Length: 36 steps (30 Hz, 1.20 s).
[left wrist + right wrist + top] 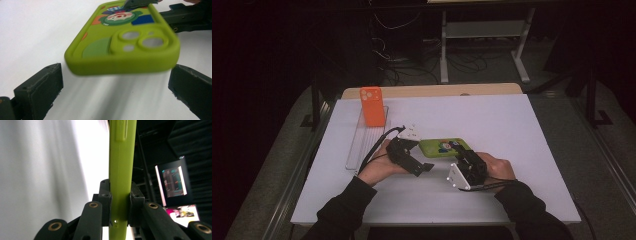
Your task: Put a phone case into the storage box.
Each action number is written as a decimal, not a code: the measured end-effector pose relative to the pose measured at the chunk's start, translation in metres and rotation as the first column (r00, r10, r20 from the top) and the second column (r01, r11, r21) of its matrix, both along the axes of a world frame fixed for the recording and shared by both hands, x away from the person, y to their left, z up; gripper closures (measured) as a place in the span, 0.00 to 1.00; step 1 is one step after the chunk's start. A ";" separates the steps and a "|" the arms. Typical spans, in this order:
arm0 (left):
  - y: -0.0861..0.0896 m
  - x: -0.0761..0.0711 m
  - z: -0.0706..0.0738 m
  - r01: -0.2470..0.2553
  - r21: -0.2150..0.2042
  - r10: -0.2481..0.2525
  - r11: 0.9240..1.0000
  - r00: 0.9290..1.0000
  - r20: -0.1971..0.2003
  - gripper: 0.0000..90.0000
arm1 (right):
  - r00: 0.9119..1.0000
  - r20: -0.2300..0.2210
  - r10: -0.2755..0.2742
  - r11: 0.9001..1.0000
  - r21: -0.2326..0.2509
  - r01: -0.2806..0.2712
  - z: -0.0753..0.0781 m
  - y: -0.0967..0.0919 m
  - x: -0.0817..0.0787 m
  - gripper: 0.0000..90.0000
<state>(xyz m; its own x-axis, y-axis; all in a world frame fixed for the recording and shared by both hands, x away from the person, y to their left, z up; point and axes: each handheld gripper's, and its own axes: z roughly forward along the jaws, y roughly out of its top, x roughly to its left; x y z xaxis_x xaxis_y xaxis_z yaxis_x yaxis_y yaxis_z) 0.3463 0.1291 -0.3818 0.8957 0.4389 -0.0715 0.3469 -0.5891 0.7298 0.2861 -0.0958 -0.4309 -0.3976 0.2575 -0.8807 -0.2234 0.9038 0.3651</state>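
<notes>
Room: dark around us, with cables and a white metal frame on the floor beyond the desk (512, 150), whose top is a smooth, matt white sheet.
Green case: a soft-looking lime phone case (445, 147) with rounded corners, a cartoon print and raised rings round its camera holes; we see it just front of the desk's middle, lifted off the sheet in the left gripper view (122, 42).
Right gripper: our right gripper (465, 162) has its black jaws clamped on the case's thin edge, one pad on each face (120, 202).
Left gripper: our left gripper (424, 167) stands with its jaws wide apart, blocky, rough-edged black pads (40, 87) on either side of the case's camera end and clear of it.
Orange case: a glossy orange case (372, 106) with round camera holes stands upright near the desk's far left corner.
Rack: a clear, ribbed plastic rack (362, 145) runs along the left edge and carries the orange case at its far end.
</notes>
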 end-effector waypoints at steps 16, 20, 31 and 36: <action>0.004 0.005 0.002 -0.029 -0.020 0.029 0.999 0.999 0.027 0.00 | 0.943 -0.330 -0.041 0.944 0.297 0.145 0.011 -0.018 0.017 0.84; 0.005 0.006 0.003 -0.043 -0.022 0.043 0.999 0.999 0.029 0.00 | 0.912 -0.410 -0.022 0.909 0.371 0.189 0.015 -0.021 0.019 0.84; 0.001 0.008 0.009 -0.108 -0.111 0.111 0.988 0.994 0.022 0.00 | 0.787 -0.611 0.083 0.793 0.519 0.320 0.020 -0.031 0.030 0.84; -0.001 0.008 0.010 -0.122 -0.132 0.126 0.984 0.992 0.018 0.00 | 0.735 -0.661 0.149 0.737 0.570 0.363 0.021 -0.037 0.036 0.84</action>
